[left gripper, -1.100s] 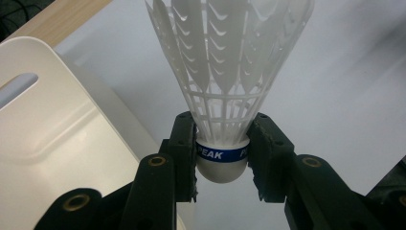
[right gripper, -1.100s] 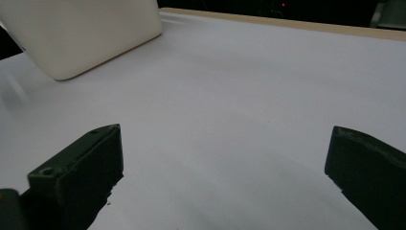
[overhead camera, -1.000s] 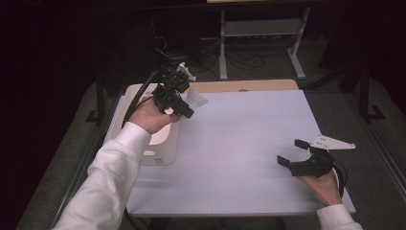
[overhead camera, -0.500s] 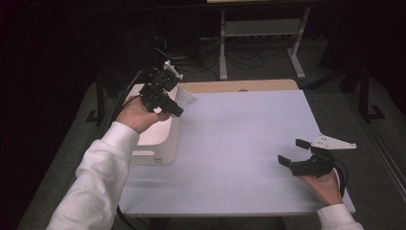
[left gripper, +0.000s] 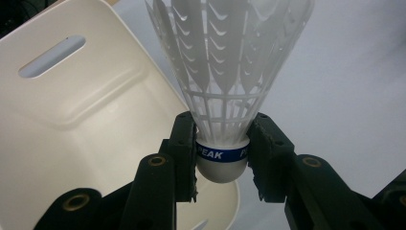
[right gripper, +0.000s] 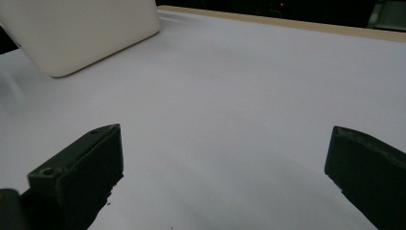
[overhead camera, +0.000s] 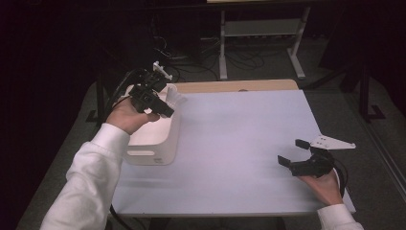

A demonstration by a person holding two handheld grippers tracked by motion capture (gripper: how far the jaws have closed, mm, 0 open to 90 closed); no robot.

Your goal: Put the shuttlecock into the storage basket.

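Note:
A white plastic shuttlecock [left gripper: 225,76] with a blue band marked PEAK is clamped by its cork base in my left gripper [left gripper: 222,158]. That gripper [overhead camera: 165,106] hovers over the right rim of a cream plastic bin [overhead camera: 155,143] at the table's left; the shuttlecock's skirt [overhead camera: 178,98] points right, past the rim. The bin's inside [left gripper: 72,143] looks bare where I can see it, with a handle slot in its wall. My right gripper [overhead camera: 294,153] rests low at the table's right front, jaws wide apart over bare white tabletop [right gripper: 230,96].
The bin's outer wall [right gripper: 81,33] shows far off in the right gripper view. A wooden strip [overhead camera: 234,86] runs along the table's far edge. A metal stand [overhead camera: 258,28] and cables sit on the dark floor behind. The white tabletop [overhead camera: 239,129] lies between the hands.
My left gripper has carried the shuttlecock leftward and back, from beside the bin's right side to above its rim. The right gripper has stayed put.

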